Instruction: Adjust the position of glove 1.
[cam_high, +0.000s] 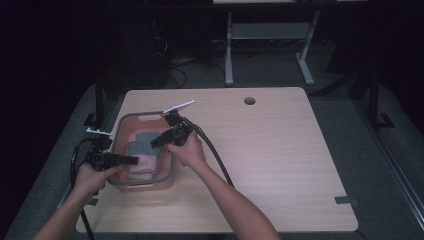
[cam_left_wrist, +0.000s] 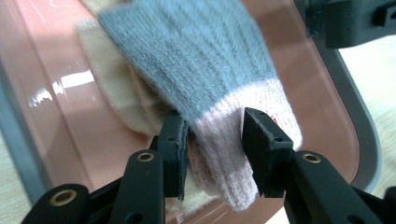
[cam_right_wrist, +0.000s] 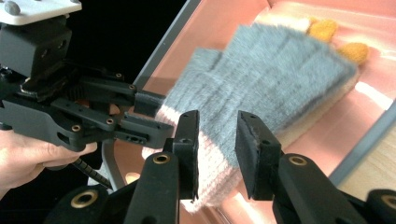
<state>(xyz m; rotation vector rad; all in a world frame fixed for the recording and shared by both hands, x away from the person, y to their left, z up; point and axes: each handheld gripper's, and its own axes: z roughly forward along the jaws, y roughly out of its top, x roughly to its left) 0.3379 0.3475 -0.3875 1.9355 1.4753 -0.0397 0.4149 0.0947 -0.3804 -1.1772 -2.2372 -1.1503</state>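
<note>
A grey knit glove (cam_left_wrist: 201, 56) with a pink cuff lies on a beige glove (cam_left_wrist: 126, 102) inside a pink bin (cam_high: 142, 114) at the table's left. My left gripper (cam_left_wrist: 215, 128) is open, and the pink cuff runs between its jaws and on behind the right pad. My right gripper (cam_right_wrist: 217, 128) is open too, over the same cuff from the other side, with the grey glove (cam_right_wrist: 271, 79) showing through the gap. The left gripper (cam_right_wrist: 144, 114) reaches the cuff's far edge in the right gripper view. In the high view both grippers (cam_high: 134, 160) (cam_high: 154, 142) meet over the bin.
The bin has a grey rim (cam_right_wrist: 163, 51) and glossy pink walls (cam_left_wrist: 70, 121). The beige glove has yellow fingertips (cam_right_wrist: 322, 29). A light wooden table (cam_high: 280, 150) stretches to the right, with a cable hole (cam_high: 249, 100) near its far edge. Black cables trail from both grippers.
</note>
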